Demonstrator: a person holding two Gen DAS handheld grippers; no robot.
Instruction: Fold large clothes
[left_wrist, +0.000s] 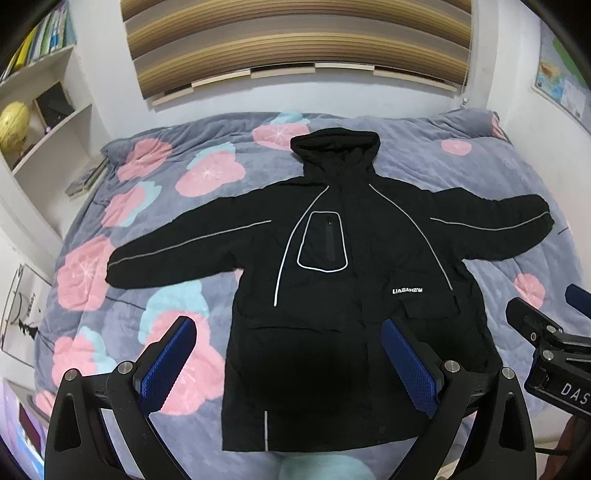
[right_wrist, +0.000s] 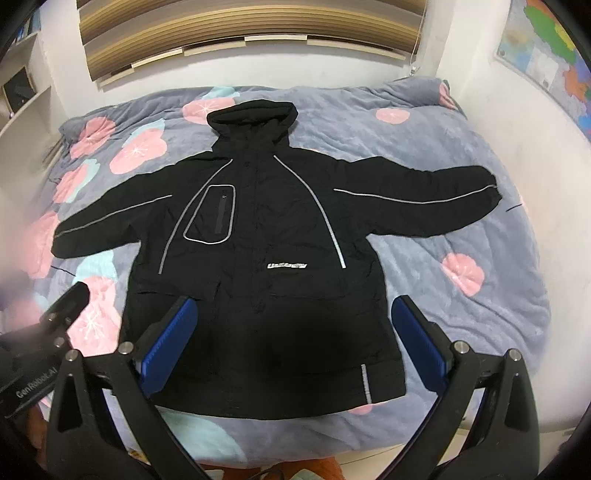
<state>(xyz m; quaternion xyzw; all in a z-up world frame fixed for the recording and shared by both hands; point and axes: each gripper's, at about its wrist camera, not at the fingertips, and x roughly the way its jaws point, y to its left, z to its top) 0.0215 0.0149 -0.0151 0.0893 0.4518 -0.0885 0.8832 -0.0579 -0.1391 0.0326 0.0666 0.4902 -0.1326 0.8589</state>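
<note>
Jacket (left_wrist: 354, 266), black and hooded, is laid flat and face-up on the bed (left_wrist: 192, 155) with sleeves spread for folding, while both the left gripper (left_wrist: 288, 354) and right gripper (right_wrist: 295, 332) are held above its hem, fingers apart and empty.

- Left gripper (left_wrist: 290, 360): jaws spread wide, blue pads (left_wrist: 168, 363) facing inward, nothing between them.
- Right gripper (right_wrist: 293, 341): jaws likewise wide apart, empty.

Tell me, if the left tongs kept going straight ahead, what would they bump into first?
Probably the black jacket on the bed: the open left tongs point at its lower front. Depth is hard to judge.
</note>
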